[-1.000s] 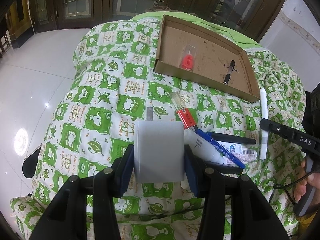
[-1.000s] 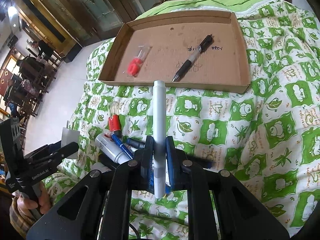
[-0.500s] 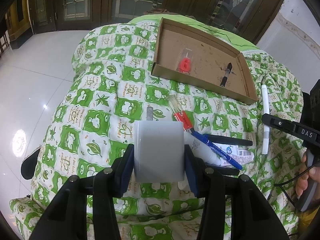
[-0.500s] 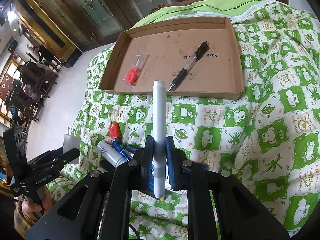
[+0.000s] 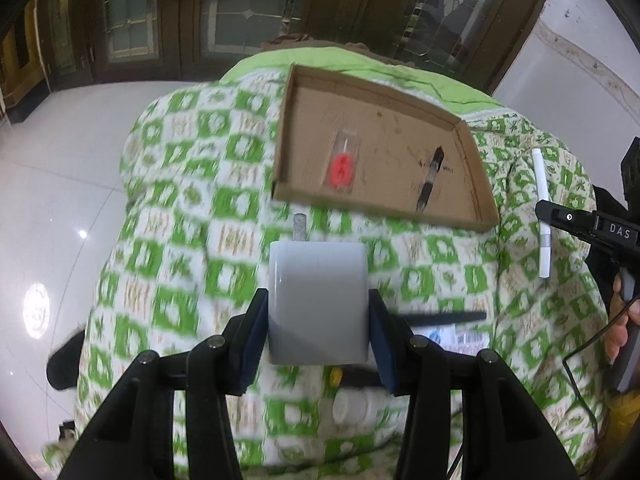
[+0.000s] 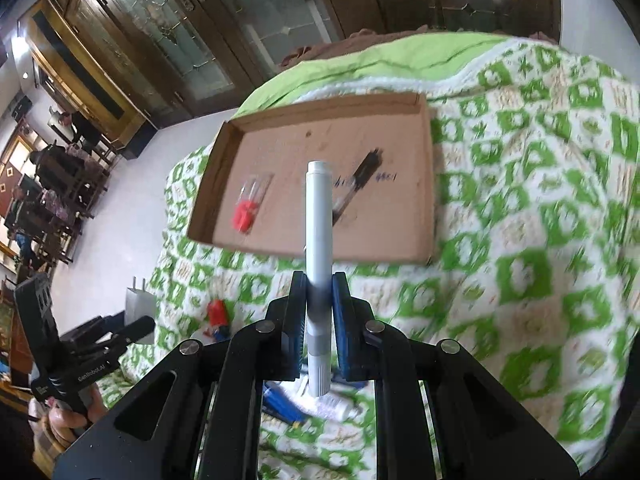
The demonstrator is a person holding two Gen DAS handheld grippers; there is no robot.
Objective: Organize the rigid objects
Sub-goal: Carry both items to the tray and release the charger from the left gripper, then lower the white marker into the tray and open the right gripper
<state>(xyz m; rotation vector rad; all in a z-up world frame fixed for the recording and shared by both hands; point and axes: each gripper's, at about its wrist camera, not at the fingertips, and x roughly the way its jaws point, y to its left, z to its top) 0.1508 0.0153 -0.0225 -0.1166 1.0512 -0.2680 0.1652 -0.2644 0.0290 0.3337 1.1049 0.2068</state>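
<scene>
1. Left wrist view: left gripper (image 5: 318, 322) clamps a white charger (image 5: 318, 300), prongs forward, above a green-checked quilt (image 5: 180, 240).
2. Right wrist view: right gripper (image 6: 319, 312) clamps a white marker (image 6: 319, 240) pointing toward a cardboard tray (image 6: 400, 240).
3. Tray on the quilt holds a black pen (image 6: 360, 184) and a red candle (image 6: 246, 216).

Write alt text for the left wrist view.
The left hand-held gripper clamps a white plug adapter above a green checked blanket. Beyond lies a cardboard tray holding a red candle and a black pen.
</scene>
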